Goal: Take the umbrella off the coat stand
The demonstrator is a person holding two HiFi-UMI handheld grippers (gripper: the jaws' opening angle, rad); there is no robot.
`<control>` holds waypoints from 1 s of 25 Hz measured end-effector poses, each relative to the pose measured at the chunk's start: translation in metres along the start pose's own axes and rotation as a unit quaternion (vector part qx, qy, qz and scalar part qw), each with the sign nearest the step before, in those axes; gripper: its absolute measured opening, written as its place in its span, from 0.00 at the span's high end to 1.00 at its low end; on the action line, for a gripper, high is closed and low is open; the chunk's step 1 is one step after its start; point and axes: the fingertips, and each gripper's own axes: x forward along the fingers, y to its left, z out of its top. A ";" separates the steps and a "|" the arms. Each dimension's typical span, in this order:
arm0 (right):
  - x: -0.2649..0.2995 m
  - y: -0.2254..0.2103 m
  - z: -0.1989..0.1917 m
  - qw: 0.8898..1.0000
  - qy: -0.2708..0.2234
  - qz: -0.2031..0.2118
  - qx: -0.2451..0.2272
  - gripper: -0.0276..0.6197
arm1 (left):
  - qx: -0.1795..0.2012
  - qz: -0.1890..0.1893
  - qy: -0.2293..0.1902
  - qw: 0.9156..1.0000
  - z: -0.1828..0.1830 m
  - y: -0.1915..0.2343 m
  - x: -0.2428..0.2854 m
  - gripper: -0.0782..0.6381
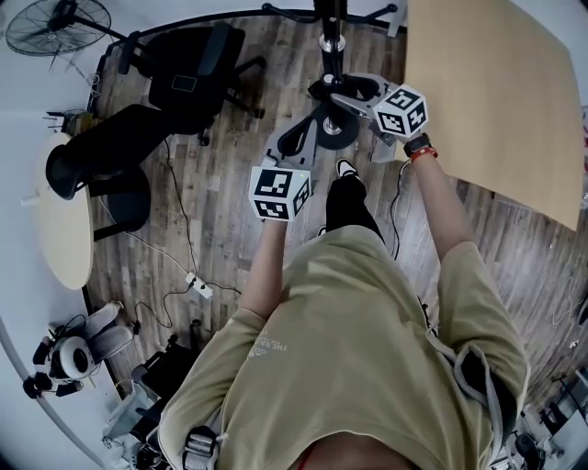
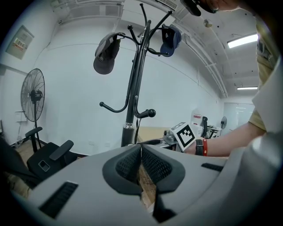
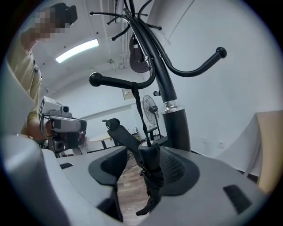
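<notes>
A person in a tan shirt faces a black coat stand (image 3: 174, 119), holding a gripper in each hand. A black folded umbrella (image 3: 151, 172) hangs by its strap (image 3: 138, 106) from a ball-tipped hook (image 3: 115, 80) low on the stand, just beside the pole. The right gripper (image 3: 140, 164) has its jaws apart around the umbrella's top. The umbrella lies close against one pad, with a clear gap to the other, so nothing squeezes it. The left gripper (image 2: 141, 161) is held back from the stand, jaws closed together and empty. Higher on the stand hang a dark cap (image 2: 106, 53) and a blue cap (image 2: 170, 40). Left of the stand are black office chairs (image 1: 188, 78) and a floor fan (image 1: 55, 26). On the stand's right, the edge of a pale tabletop (image 1: 496, 101) comes near. Wood floor (image 1: 220, 229) lies open between stand and person.
</notes>
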 end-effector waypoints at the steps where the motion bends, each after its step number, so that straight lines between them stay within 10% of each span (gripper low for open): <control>1: 0.003 0.000 0.000 1.000 0.003 0.003 -0.004 0.57 | 0.000 0.001 0.000 1.000 0.000 0.001 -0.001 0.86; 25: 0.012 0.013 0.010 0.999 -0.009 -0.033 -0.036 0.65 | -0.013 0.002 -0.004 1.000 -0.005 0.002 -0.013 0.86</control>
